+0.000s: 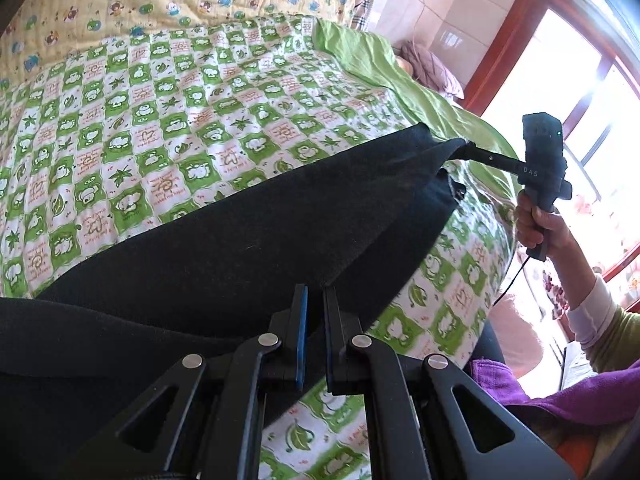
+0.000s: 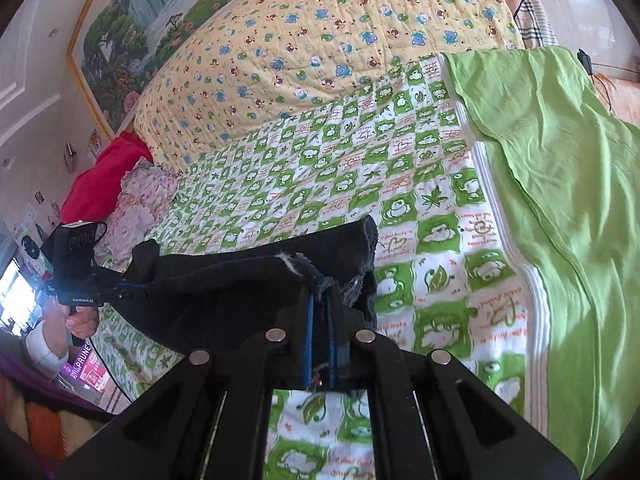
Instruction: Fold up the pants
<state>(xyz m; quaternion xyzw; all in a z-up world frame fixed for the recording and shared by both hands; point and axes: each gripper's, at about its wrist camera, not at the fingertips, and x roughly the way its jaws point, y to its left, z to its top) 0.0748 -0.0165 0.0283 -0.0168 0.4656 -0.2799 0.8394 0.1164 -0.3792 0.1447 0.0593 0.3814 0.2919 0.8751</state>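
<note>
Black pants (image 1: 224,248) hang stretched between my two grippers above a bed with a green-and-white checked quilt (image 1: 160,120). In the left wrist view my left gripper (image 1: 315,296) is shut on one corner of the cloth's near edge. At the far right of that view, my right gripper (image 1: 470,148) pinches the other corner, held by a hand (image 1: 540,224). In the right wrist view my right gripper (image 2: 320,300) is shut on a frayed edge of the pants (image 2: 240,280). My left gripper (image 2: 132,288) grips the far end at the left.
A yellow bear-print quilt (image 2: 320,40) covers the far side of the bed. A plain green sheet (image 2: 560,200) lies to the right. A red pillow (image 2: 104,176) and a floral one sit at the left edge. A window (image 1: 580,100) is beyond the bed.
</note>
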